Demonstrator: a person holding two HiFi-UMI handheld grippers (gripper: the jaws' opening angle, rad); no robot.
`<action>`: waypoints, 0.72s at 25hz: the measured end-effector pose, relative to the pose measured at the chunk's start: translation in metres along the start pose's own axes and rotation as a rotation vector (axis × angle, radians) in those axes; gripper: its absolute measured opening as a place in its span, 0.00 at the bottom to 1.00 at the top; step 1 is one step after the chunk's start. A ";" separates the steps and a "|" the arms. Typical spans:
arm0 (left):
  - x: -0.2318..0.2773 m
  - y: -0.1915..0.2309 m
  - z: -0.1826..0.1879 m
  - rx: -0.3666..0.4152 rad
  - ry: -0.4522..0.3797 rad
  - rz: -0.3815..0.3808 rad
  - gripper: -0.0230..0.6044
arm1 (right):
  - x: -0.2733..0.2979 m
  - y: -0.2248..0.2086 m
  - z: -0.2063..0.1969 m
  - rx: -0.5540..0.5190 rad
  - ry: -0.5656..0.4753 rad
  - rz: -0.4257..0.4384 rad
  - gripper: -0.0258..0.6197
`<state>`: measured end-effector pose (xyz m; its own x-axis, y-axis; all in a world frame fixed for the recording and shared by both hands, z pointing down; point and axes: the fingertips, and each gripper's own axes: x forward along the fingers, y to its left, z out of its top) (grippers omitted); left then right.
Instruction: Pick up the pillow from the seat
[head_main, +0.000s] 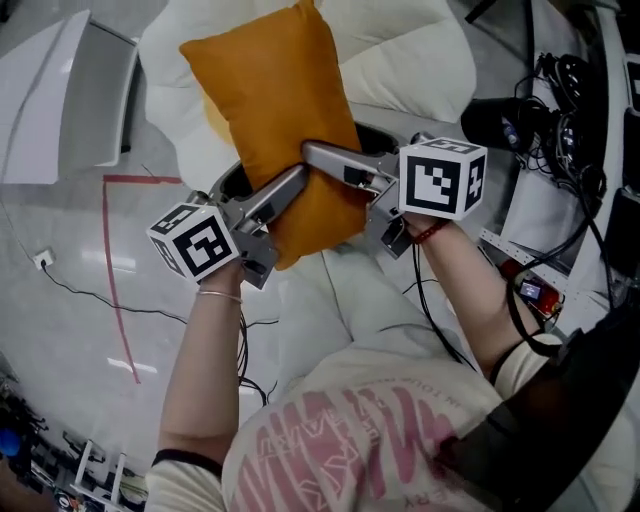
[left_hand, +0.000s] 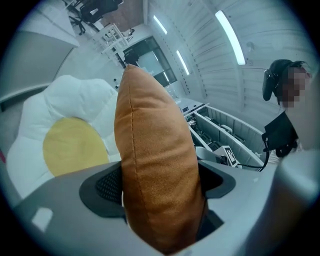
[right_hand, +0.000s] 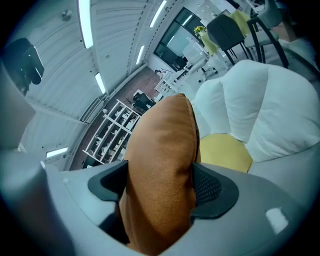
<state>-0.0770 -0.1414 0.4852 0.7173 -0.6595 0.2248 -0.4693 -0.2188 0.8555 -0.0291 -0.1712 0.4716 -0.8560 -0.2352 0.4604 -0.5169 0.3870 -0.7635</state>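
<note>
1 orange pillow (head_main: 275, 110), 2 claws, 1 white seat (head_main: 400, 50) with yellow centre (left_hand: 75, 145). Left claw (head_main: 285, 190) and right claw (head_main: 325, 160) both wide, each clamped on pillow's lower end from opposite sides. Pillow upright, held above seat. Glossy grey floor (head_main: 80, 230), 1 red tape line (head_main: 115, 290) on left. Cable clutter (head_main: 570, 110) crowds right edge; floor to left is open.

Left gripper (head_main: 298, 182), right gripper (head_main: 318, 158) — fingers (head_main: 272, 196) clamped, tips converging.

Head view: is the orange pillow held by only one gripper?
No, the left gripper and the right gripper are both closed on the lower end of the orange pillow.
</note>
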 end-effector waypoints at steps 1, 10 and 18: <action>-0.006 -0.013 0.006 0.021 -0.005 -0.001 0.76 | -0.006 0.013 0.005 -0.013 -0.010 0.014 0.66; -0.021 -0.085 0.063 0.093 -0.074 -0.034 0.76 | -0.040 0.082 0.061 -0.108 -0.058 0.047 0.67; -0.028 -0.158 0.108 0.199 -0.119 -0.088 0.76 | -0.085 0.140 0.107 -0.194 -0.154 0.057 0.67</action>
<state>-0.0782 -0.1660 0.2938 0.7001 -0.7088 0.0869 -0.5080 -0.4089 0.7581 -0.0285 -0.1927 0.2774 -0.8811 -0.3357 0.3333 -0.4713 0.5639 -0.6781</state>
